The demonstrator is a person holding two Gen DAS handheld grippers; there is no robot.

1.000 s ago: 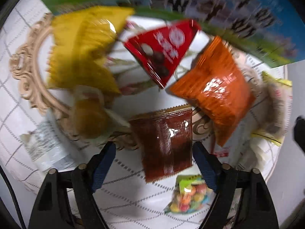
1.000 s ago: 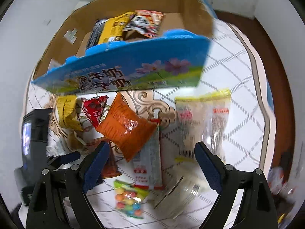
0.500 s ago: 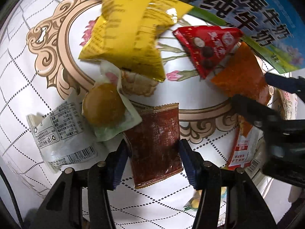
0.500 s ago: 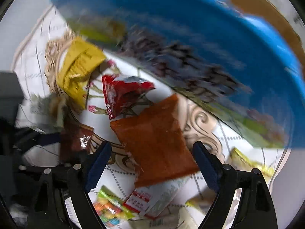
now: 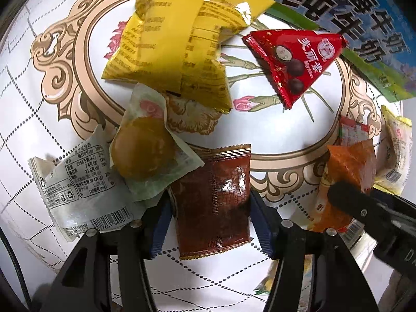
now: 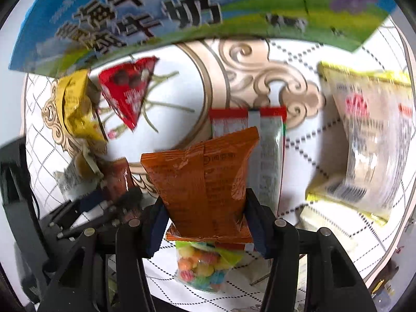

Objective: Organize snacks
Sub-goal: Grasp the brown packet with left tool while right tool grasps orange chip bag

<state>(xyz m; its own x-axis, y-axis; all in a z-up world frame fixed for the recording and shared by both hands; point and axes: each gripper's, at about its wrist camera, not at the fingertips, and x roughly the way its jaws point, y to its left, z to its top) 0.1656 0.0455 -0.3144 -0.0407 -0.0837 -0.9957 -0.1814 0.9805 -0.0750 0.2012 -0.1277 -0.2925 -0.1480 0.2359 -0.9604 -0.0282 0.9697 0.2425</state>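
My left gripper (image 5: 210, 221) is shut on a dark brown snack packet (image 5: 213, 202) lying on the patterned table. My right gripper (image 6: 205, 218) is shut on an orange snack packet (image 6: 205, 182), which also shows at the right of the left wrist view (image 5: 351, 171). A yellow packet (image 5: 176, 44), a red triangular chocolate packet (image 5: 296, 59) and a round pastry in a clear wrapper (image 5: 143, 156) lie beyond the left gripper. The blue milk carton box (image 6: 182, 7) stands at the back.
A white labelled wrapper (image 5: 78, 189) lies left of the left gripper. A red-and-white packet (image 6: 265, 150), a colourful candy bag (image 6: 202, 267) and a large pale yellow-edged bag (image 6: 364, 140) lie around the right gripper.
Both grippers have closed: the left on the brown packet, the right on the orange packet. The right gripper came down and in from a wider view over the box.
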